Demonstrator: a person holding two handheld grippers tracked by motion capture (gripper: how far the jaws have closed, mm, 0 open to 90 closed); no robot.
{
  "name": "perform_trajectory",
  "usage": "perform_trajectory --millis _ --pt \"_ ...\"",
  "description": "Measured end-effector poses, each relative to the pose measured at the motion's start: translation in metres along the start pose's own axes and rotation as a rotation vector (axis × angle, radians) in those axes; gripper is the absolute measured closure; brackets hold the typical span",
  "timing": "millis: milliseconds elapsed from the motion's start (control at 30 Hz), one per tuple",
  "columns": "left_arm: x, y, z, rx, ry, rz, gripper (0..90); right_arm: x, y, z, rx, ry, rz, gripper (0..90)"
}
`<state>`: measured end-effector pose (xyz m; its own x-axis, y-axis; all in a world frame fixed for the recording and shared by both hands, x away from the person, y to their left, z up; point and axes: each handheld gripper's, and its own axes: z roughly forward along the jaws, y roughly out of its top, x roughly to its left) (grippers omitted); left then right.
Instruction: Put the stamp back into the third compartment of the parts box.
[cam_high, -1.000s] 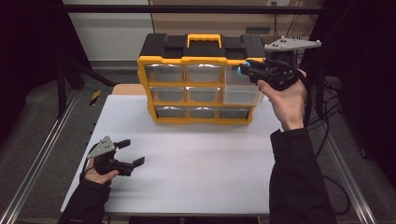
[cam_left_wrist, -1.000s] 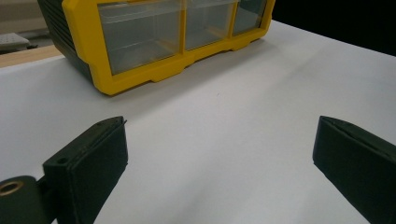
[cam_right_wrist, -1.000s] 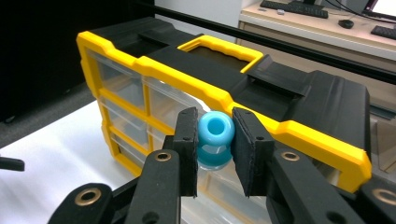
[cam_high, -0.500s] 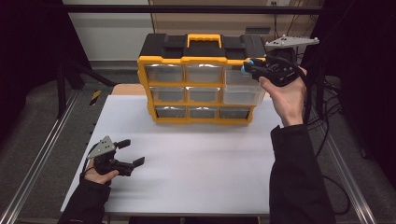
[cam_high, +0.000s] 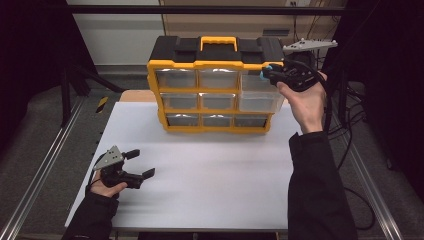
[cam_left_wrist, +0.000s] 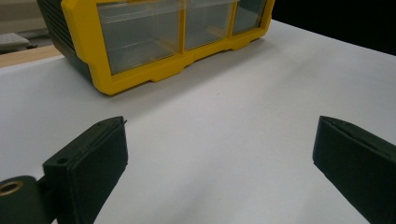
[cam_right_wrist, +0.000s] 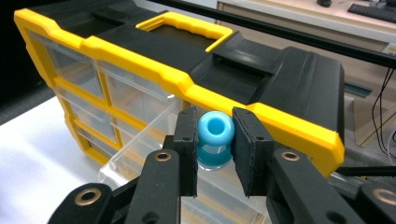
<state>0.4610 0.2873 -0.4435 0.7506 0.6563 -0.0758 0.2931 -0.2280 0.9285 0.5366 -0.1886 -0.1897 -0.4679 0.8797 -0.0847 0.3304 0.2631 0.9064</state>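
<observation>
A yellow and black drawer organizer (cam_high: 215, 82) stands at the back of the white table (cam_high: 210, 170); it also shows in the left gripper view (cam_left_wrist: 140, 70) and the right gripper view (cam_right_wrist: 187, 84). Its clear right-hand drawer (cam_high: 257, 100) (cam_right_wrist: 154, 149) is pulled out. My right gripper (cam_high: 267, 74) (cam_right_wrist: 215, 140) is shut on a small blue spool-shaped piece (cam_right_wrist: 215, 140) (cam_high: 265, 73), held just above that open drawer at the organizer's upper right corner. My left gripper (cam_high: 142, 165) (cam_left_wrist: 219, 154) rests low on the table at the front left, open, with nothing between its fingers.
Metal rails (cam_high: 45, 165) run along both sides of the table. Cables (cam_high: 345, 125) hang at the right behind the right hand. A yellow-striped item (cam_high: 102, 104) lies on the floor at the left. White tabletop stretches between the organizer and the left gripper.
The right gripper with the blue piece has shifted slightly over the open drawer. The left gripper has stayed in place.
</observation>
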Motion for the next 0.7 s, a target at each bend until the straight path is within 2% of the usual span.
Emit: perform_trajectory --millis 700 --pt "0.000 0.000 0.000 0.000 0.001 0.000 2.8 -0.002 -0.016 0.019 0.078 -0.005 0.014 72.0"
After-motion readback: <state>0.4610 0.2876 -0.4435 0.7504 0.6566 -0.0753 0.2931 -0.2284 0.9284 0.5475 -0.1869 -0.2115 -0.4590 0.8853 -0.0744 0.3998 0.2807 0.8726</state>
